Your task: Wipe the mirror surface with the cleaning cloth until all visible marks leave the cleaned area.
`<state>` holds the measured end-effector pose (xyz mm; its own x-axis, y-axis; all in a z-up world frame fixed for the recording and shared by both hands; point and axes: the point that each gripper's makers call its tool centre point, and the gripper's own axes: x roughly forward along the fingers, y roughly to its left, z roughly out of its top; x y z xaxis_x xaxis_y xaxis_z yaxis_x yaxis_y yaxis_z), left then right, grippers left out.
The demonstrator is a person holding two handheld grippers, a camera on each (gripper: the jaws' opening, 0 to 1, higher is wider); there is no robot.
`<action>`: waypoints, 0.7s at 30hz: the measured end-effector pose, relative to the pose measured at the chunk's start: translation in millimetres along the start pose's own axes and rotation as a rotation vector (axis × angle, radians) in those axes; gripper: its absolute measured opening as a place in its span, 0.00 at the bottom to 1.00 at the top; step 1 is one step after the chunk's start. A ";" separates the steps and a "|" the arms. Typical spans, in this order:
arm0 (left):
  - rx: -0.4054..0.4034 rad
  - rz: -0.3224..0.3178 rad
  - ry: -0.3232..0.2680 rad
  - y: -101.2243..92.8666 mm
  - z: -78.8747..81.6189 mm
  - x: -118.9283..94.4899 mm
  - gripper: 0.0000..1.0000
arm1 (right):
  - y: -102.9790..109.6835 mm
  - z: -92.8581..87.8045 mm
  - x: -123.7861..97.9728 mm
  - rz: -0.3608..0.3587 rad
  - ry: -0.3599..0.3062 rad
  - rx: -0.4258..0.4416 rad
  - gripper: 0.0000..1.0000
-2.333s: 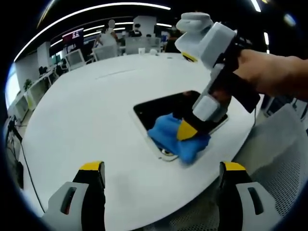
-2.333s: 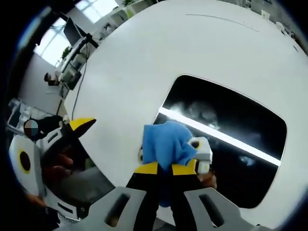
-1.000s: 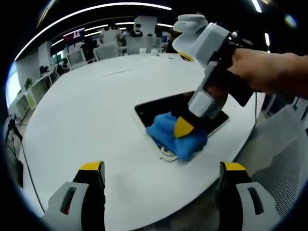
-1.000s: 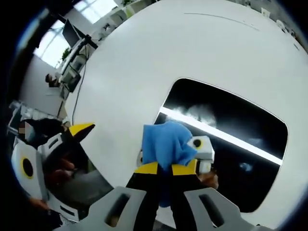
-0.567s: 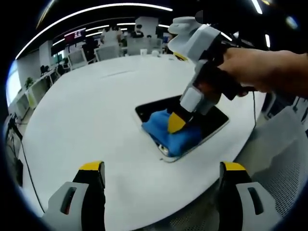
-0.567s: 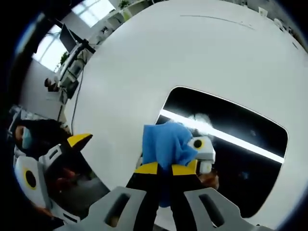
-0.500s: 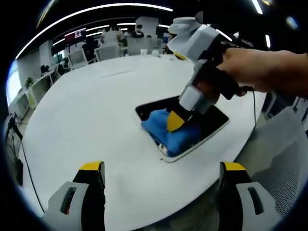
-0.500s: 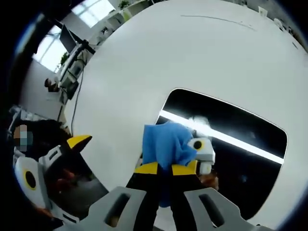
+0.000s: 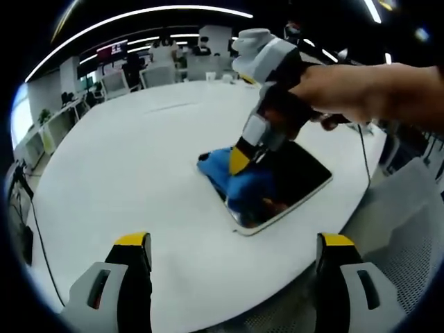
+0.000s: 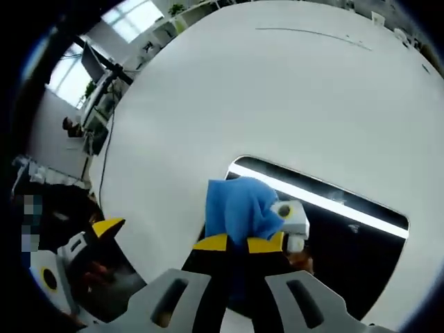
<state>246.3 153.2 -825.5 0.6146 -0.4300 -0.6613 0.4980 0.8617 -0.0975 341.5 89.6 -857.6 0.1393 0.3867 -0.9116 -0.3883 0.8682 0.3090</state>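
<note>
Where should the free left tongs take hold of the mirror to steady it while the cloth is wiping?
Probably the mirror's near rim, at the bare corner closest to the left tongs, coming in low along the table. It lies flat and thin, and the cloth in the right tongs covers the far corner.

Bright ceiling strip lights (image 9: 139, 14) wash the white worktop (image 9: 125, 173) evenly; one strip glares in the mirror (image 10: 312, 201). Edges bend strongly, and the background looks soft.

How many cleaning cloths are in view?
1: a blue cleaning cloth pinched in the right gripper, pressed on the mirror at its far-left end on the white table. None seen elsewhere.
</note>
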 end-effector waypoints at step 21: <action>0.007 -0.006 0.014 -1.3 -2.7 2.3 0.99 | -9.7 34.0 4.4 -0.047 -0.056 -0.042 0.02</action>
<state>245.4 151.8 -828.9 0.6030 -0.4317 -0.6708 0.5064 0.8569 -0.0961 376.9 93.4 -855.4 0.2088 0.3637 -0.9078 -0.4175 0.8726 0.2536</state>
